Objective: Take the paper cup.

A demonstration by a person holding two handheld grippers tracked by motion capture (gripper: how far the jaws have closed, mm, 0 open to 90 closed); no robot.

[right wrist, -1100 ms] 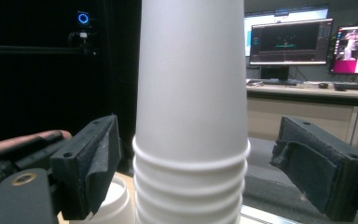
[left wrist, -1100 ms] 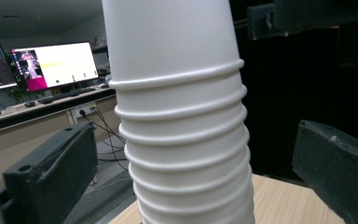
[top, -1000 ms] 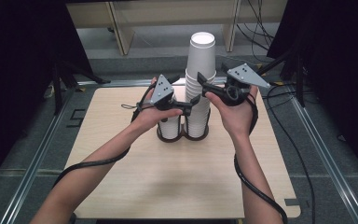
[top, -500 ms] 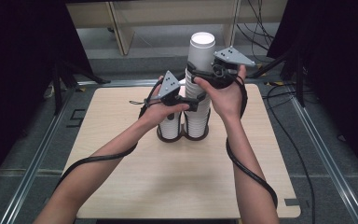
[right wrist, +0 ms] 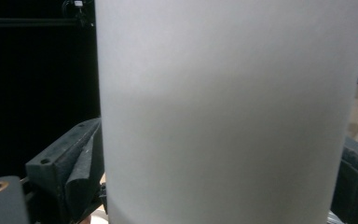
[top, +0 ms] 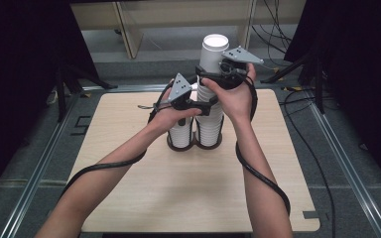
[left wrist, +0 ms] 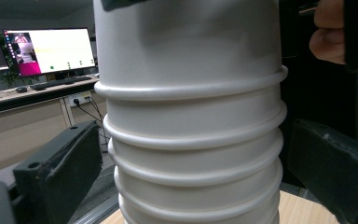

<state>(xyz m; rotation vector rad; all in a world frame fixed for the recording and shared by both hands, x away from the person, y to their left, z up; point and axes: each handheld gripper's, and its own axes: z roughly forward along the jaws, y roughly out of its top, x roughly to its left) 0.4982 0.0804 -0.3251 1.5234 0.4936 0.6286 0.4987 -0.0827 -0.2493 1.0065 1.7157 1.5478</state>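
Table: pale wooden table (top: 129, 198), bare near the person; both forearms come in over it toward the middle.
Holder: dark two-ring holder (top: 193, 145) on the table's middle, a column of cups standing in each ring.
Short stack: left ring, short stack of white paper cups (top: 180, 133), upright, largely hidden by the left hand.
Tall stack: right ring, tall stack of white paper cups (top: 212, 89), long axis vertical, bases up, the top cup's round base facing the high camera; rolled rims show as stacked ridges (left wrist: 191, 140).
Left gripper: left gripper (top: 201, 105) reaches level against the lower half of the tall stack; in the left gripper view the jaws straddle the ridged cups with a gap on each side, having just closed in a little, not pressing.
Right gripper: right gripper (top: 209, 69) sits higher, around the top cup's smooth wall (right wrist: 233, 112); its jaws lie close on either side, and whether the pads press I cannot tell.
Obstruction: the two hands and grippers crowd the tall stack, one above the other.
Beyond: cables on the floor, a pale wooden frame (top: 129, 29) past the far edge; monitors (left wrist: 46, 49) on a desk.
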